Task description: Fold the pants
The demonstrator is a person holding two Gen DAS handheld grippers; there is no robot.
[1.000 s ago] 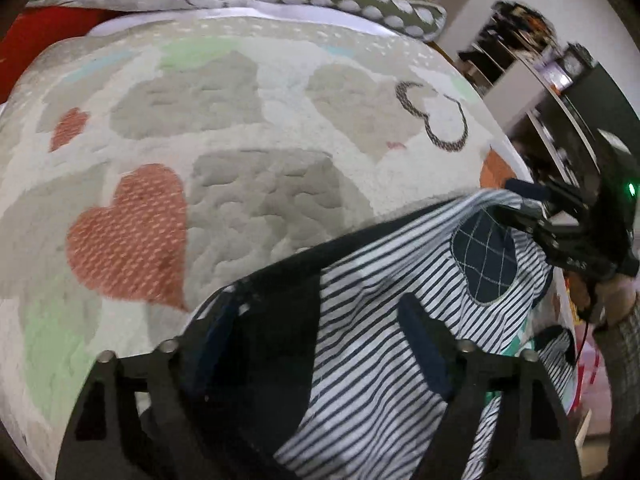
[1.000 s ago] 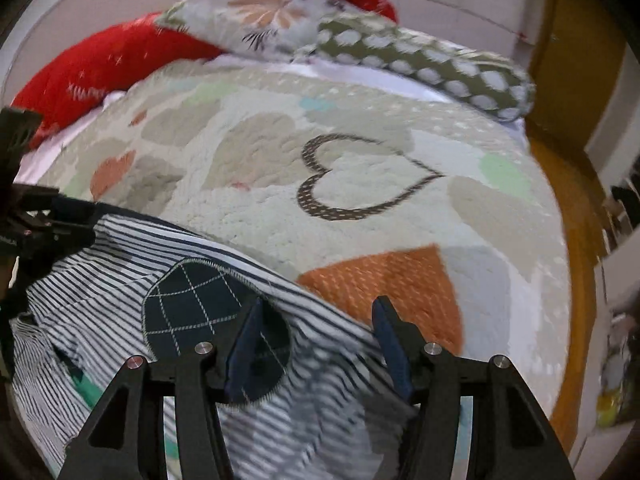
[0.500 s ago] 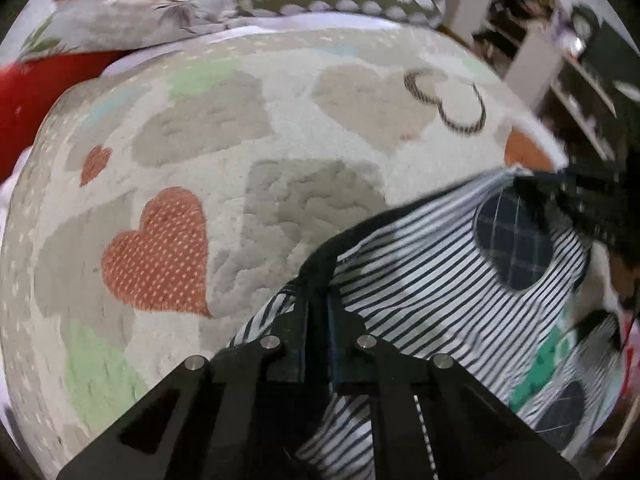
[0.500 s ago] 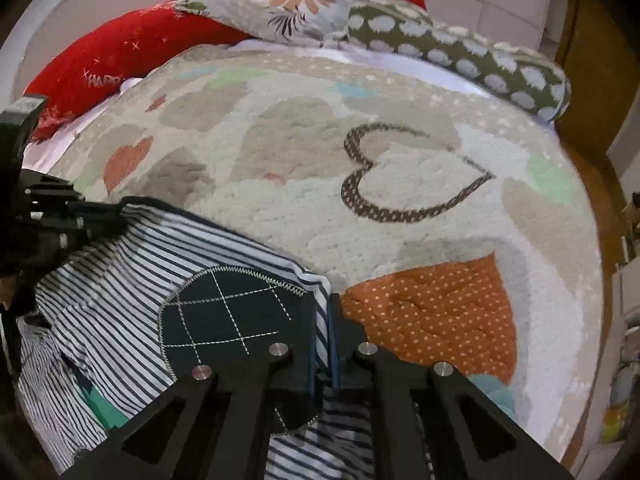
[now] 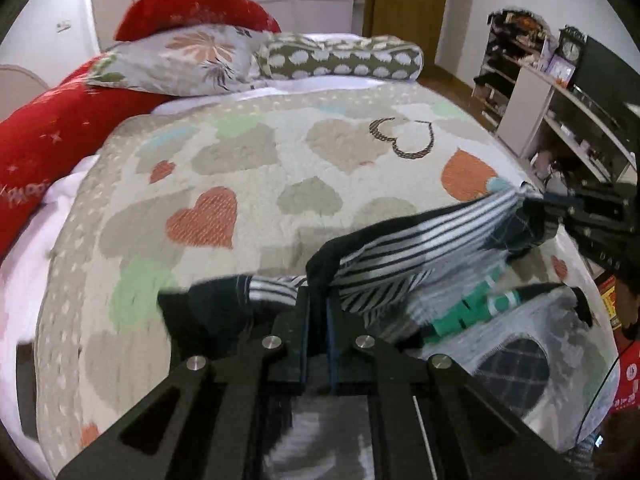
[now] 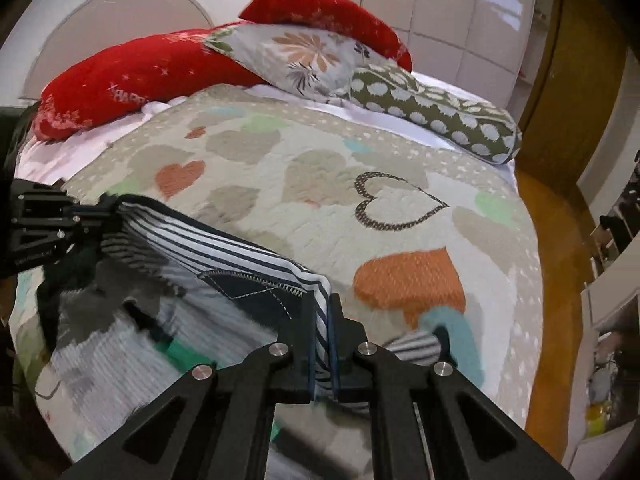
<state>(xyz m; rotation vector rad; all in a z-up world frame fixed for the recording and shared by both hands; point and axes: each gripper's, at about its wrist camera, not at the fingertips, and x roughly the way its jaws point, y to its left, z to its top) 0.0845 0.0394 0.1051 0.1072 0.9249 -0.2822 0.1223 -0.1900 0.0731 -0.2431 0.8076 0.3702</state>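
Observation:
The pants [image 5: 400, 256] are black-and-white striped with dark checked patches and a green mark. They hang lifted above the near part of the bed, stretched between both grippers. My left gripper [image 5: 318, 320] is shut on one end of their upper edge. My right gripper [image 6: 323, 320] is shut on the other end, beside a dark patch [image 6: 256, 284]. The right gripper also shows in the left wrist view [image 5: 560, 212], and the left gripper in the right wrist view [image 6: 100, 216]. The lower cloth is blurred.
The bed carries a quilt with hearts [image 5: 248, 168] [image 6: 360, 184]. Red, floral and olive dotted pillows [image 6: 304, 52] lie at the head. Shelves and a dark screen [image 5: 580, 92] stand to the right, beyond wooden floor [image 6: 560, 280].
Both grippers closed on the pants' edge and then rose, lifting the pants off the quilt. The view now reaches the pillows and the walls.

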